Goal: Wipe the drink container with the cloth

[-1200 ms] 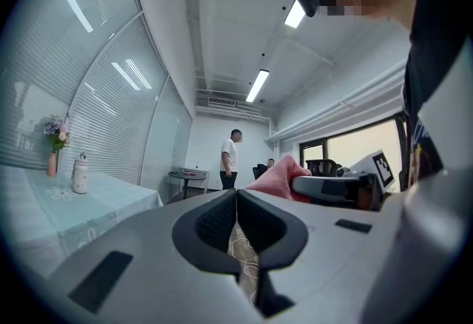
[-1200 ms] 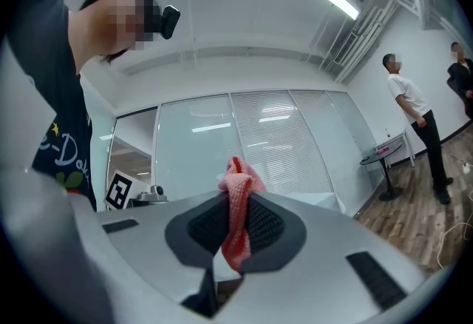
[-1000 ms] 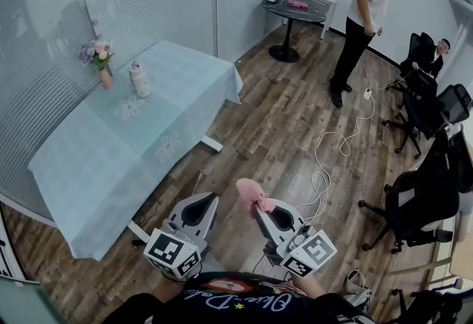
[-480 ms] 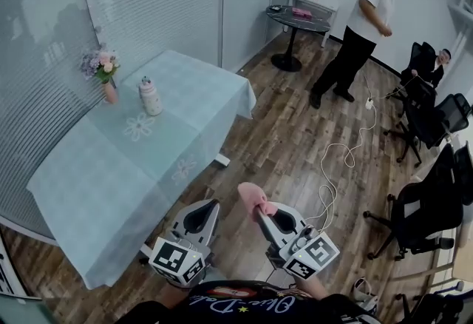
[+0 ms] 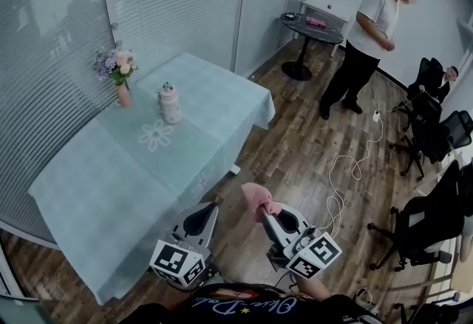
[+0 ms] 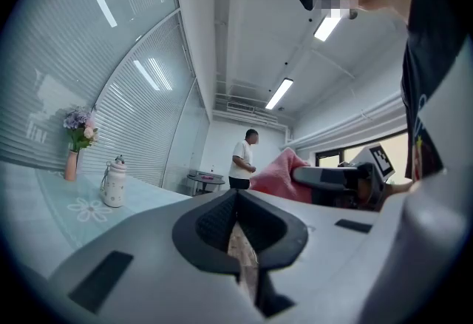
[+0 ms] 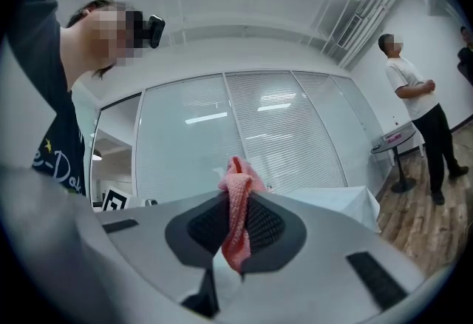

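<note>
On far end of table [image 5: 89,189] stood drink bottle [image 5: 171,103], flower vase [image 5: 121,78] just left of it. Table lay ahead-left of left gripper [image 5: 208,208] and right gripper [image 5: 263,214]; cloth [image 5: 257,197] sat between right gripper's jaws. Standing person [image 5: 368,38] was beside round table [image 5: 312,25], far right.

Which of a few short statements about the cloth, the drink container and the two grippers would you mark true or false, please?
1. The right gripper holds the pink cloth between its jaws. True.
2. The drink container stands upright on the table, apart from the flower vase. True.
3. The left gripper is clamped on the drink container. False: its jaws are together on nothing.
4. The cloth is touching the drink container. False: it is off the table, over the floor.
</note>
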